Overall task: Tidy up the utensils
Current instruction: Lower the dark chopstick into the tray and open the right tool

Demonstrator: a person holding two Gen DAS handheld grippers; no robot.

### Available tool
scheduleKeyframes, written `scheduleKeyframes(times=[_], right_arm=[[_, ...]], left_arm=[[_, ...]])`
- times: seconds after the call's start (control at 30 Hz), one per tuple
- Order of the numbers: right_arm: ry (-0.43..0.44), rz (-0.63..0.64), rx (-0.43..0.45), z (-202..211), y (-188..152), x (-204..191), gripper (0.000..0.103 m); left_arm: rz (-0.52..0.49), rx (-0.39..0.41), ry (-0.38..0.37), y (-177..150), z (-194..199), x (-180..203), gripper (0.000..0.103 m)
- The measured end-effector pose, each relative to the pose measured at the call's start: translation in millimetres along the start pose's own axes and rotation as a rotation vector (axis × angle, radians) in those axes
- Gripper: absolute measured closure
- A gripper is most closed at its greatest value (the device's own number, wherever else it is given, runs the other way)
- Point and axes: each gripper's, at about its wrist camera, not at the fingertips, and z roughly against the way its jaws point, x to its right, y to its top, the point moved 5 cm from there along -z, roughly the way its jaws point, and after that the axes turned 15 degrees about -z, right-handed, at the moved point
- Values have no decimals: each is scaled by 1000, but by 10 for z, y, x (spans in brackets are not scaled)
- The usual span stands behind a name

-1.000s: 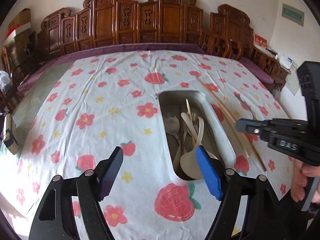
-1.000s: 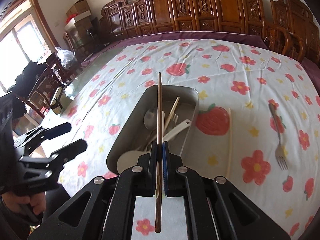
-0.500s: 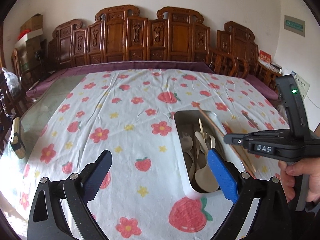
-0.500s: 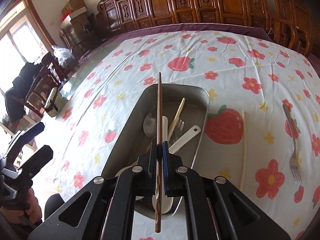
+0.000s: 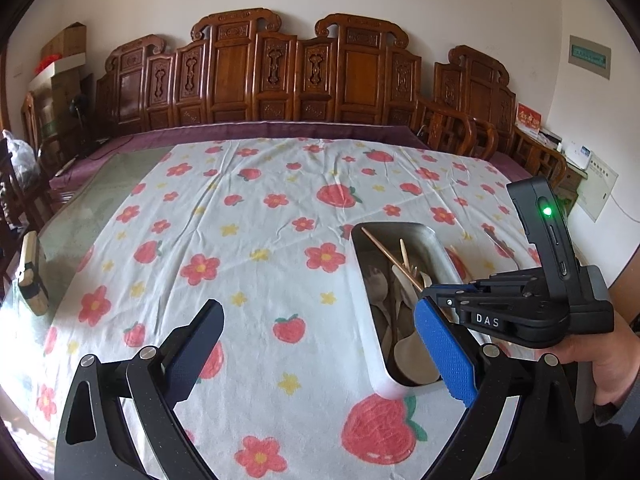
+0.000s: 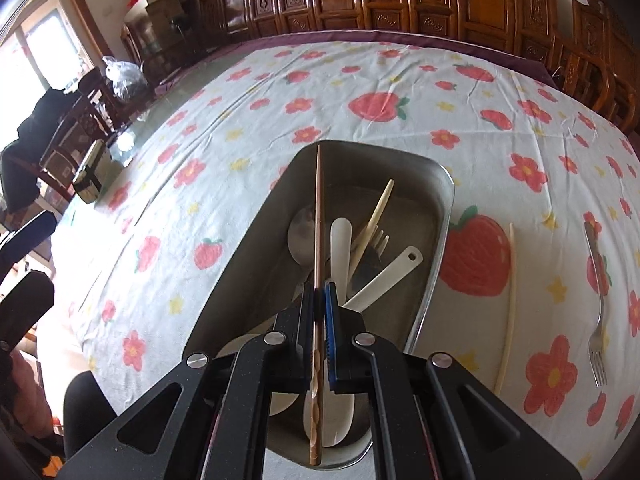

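Left gripper (image 5: 320, 344): black frame, silver screws, 2 blue textured pads. Right gripper (image 6: 320, 300): same build, white "DAS" lettering, green indicator lamp. Hand (image 5: 600, 364) bare.

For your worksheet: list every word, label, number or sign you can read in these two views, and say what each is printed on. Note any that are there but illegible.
"DAS": white letters on the black body of the right claw, seen in the left wrist view.
Green-grey wall plaque: has lettering, too small to read.
Red card on the side furniture: gold characters, too blurred to read.
White panel by the wall: print illegible.
Right wrist view: no readable text.
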Motion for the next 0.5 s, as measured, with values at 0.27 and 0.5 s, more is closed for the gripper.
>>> scheduleKeyframes(times=[0.27,0.5], right_arm=[[76,40,67,379,-44,51,75],[6,77,128,928,-137,496,74]], left_arm=[[-22,2,-2,6,43,61,10],[-20,3,-29,76,79,235,10]])
